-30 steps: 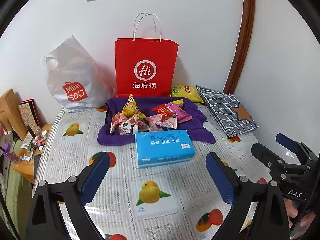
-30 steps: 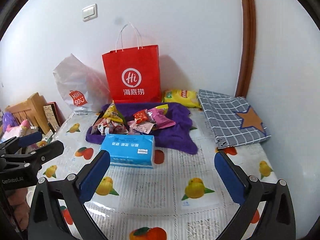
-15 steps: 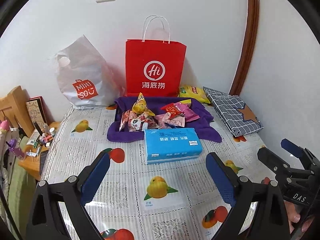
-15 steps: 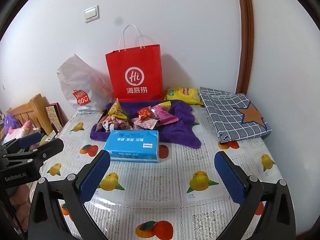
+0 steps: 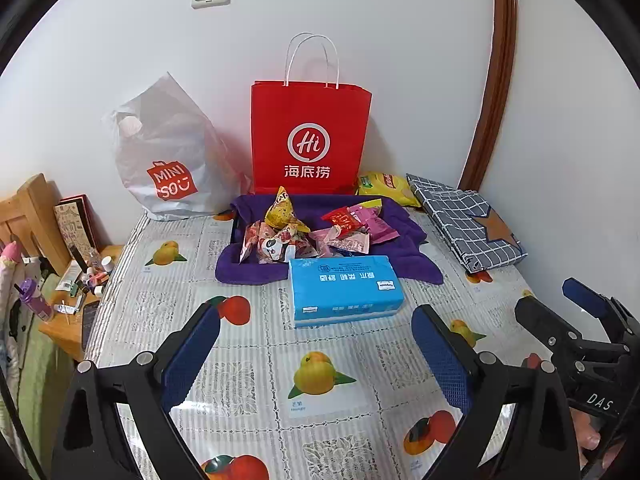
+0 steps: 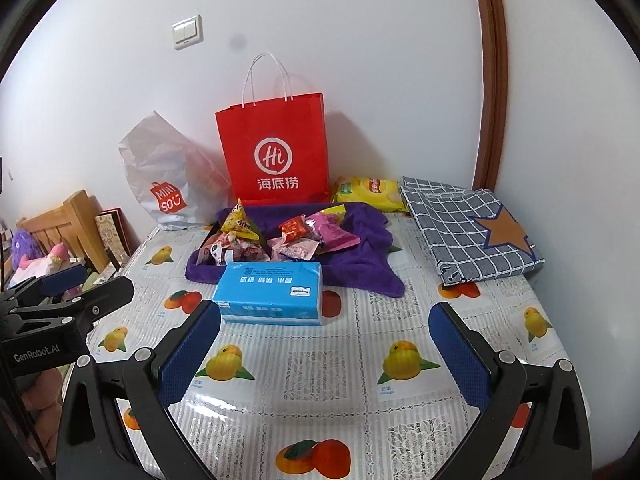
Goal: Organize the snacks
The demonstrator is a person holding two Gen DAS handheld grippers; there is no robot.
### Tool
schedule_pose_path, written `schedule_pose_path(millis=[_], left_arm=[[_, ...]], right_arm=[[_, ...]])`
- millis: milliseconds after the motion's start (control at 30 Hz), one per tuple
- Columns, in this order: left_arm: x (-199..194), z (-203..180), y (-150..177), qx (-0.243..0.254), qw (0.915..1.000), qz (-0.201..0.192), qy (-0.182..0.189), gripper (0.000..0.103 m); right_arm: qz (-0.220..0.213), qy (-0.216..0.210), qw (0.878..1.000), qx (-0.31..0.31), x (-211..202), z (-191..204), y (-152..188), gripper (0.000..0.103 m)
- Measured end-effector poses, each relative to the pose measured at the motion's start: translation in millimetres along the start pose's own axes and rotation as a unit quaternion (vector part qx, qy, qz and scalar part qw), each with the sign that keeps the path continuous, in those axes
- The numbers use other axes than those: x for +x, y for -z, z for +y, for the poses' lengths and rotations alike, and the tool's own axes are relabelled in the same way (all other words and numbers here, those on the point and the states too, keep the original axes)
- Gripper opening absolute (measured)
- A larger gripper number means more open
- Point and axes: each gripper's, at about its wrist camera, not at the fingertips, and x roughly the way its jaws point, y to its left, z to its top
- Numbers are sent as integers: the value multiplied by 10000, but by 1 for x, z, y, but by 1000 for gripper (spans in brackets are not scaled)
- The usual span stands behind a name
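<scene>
A pile of small snack packets (image 5: 316, 228) (image 6: 280, 236) lies on a purple cloth (image 5: 404, 240) (image 6: 360, 256) at the back of the table. A yellow pyramid packet (image 5: 283, 210) (image 6: 239, 222) stands at its left. A blue tissue pack (image 5: 344, 290) (image 6: 270, 294) lies in front of the cloth. My left gripper (image 5: 316, 354) is open and empty, held above the table short of the tissue pack. My right gripper (image 6: 324, 354) is open and empty, also short of the pack. Each gripper shows at the edge of the other's view (image 5: 560, 308) (image 6: 76, 284).
A red paper bag (image 5: 310, 136) (image 6: 276, 148) and a white Miniso bag (image 5: 168, 160) (image 6: 168, 176) stand against the back wall. A yellow chip bag (image 5: 384, 186) (image 6: 368, 192) and a folded checked cloth (image 5: 468, 220) (image 6: 472, 232) lie at the right. A cluttered wooden shelf (image 5: 68, 312) is left of the table (image 5: 240, 360).
Both grippers have drawn back and risen a little, so the snacks and bags look farther off. Both stay open and empty.
</scene>
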Motion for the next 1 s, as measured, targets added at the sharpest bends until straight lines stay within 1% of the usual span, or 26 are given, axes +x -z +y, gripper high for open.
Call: schedule_pose_path(millis=[1000], left_arm=[[-3,2,2,-8,10000,-2,-41,97]], right_arm=[[-11,-34,10000,-28,0,5,2,103]])
